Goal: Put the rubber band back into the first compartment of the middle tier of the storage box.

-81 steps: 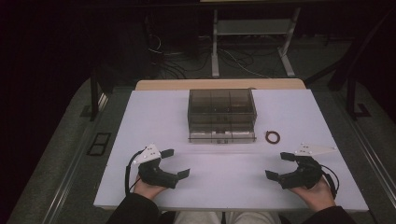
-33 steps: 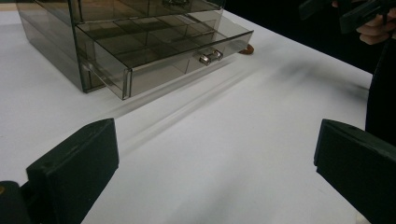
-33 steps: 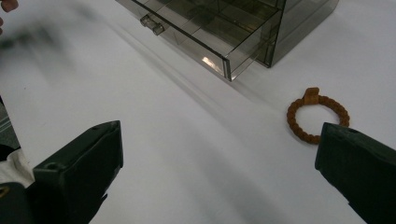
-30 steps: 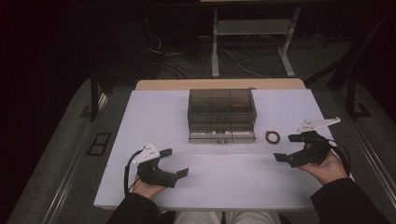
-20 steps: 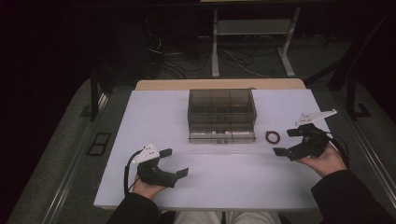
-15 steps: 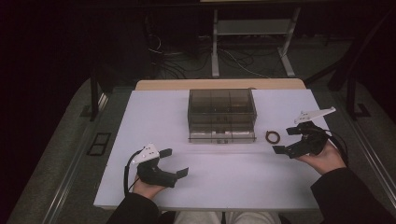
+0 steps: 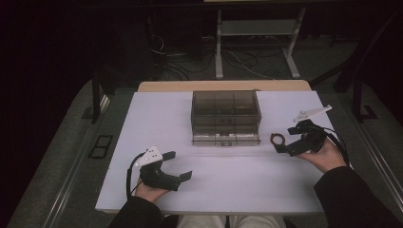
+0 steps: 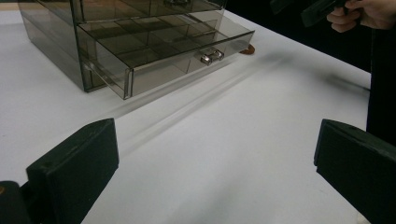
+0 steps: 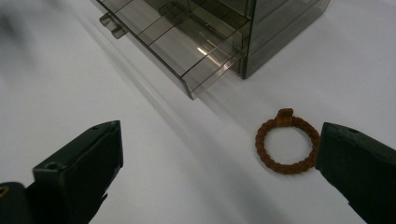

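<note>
While my right gripper (image 7: 286, 143) hangs low over the desk (image 7: 142, 123) with its jaws spread wide and nothing between them, the braided brown ring (image 9: 287, 145) lies flat just beside its far jaw, not yet inside the gap. In the right gripper view the ring sits close against that jaw, its small tab pointing toward the smoky plastic drawer cabinet (image 7: 225, 117). The cabinet's bottom drawer (image 8: 163, 53) stands pulled out, its divided compartments looking bare, and the ring rests on the desk near the drawer's right front corner, apart from it.

My left gripper (image 7: 172, 165) waits at the near left of the desk, jaws also wide apart and holding nothing, well away from the ring.

I judge the risk to be in the pinch. The ring is thin and flat against the surface, so if I close off-centre, a jaw could nudge it sideways or ride over it. Coming down too steep could press the jaw tips into the desk and skid the ring toward the drawer.
</note>
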Tool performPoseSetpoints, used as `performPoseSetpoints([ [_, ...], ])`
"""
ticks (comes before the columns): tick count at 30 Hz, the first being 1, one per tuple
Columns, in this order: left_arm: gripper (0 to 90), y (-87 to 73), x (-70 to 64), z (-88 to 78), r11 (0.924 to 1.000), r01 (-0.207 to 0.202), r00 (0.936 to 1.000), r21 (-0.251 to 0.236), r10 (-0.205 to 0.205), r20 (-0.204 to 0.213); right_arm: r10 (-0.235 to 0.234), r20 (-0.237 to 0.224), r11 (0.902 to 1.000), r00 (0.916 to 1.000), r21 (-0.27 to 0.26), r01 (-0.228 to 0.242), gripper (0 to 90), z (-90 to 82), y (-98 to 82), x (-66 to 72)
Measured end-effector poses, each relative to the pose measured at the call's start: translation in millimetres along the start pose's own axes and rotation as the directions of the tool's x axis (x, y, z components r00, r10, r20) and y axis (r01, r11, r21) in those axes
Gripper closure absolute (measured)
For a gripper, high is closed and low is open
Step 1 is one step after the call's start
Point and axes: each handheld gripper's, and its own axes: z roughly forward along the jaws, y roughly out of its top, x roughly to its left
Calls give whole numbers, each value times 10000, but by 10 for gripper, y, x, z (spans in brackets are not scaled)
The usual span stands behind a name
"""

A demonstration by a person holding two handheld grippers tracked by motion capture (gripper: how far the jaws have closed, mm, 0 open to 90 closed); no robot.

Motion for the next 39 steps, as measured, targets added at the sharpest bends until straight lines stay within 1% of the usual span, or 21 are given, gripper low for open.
performPoseSetpoints([
  [6,0,-1,1,0,10000,39,10000,-22,-39,3,22,-14,10000,10000,45,-22,3,57,8,-46],
  [20,0,0,2,6,10000,-32,10000,40,32,29,227,-86,9995,9997,226,-225,3,197,-17,-230],
  [28,0,0,1,10,10000,-58,10000,74,58,63,215,-146,9989,9997,416,-209,3,288,-29,-291],
  [32,0,1,0,11,10000,-62,10000,68,62,77,217,-75,9985,9997,505,-213,3,344,-39,-307],
  [36,0,2,4,12,10000,50,9999,-12,-50,122,217,-152,9978,9996,625,-207,3,402,-42,-326],
  [39,0,2,6,9,10000,47,9999,-18,-47,114,156,-164,9974,9997,711,-144,3,448,-42,-330],
])
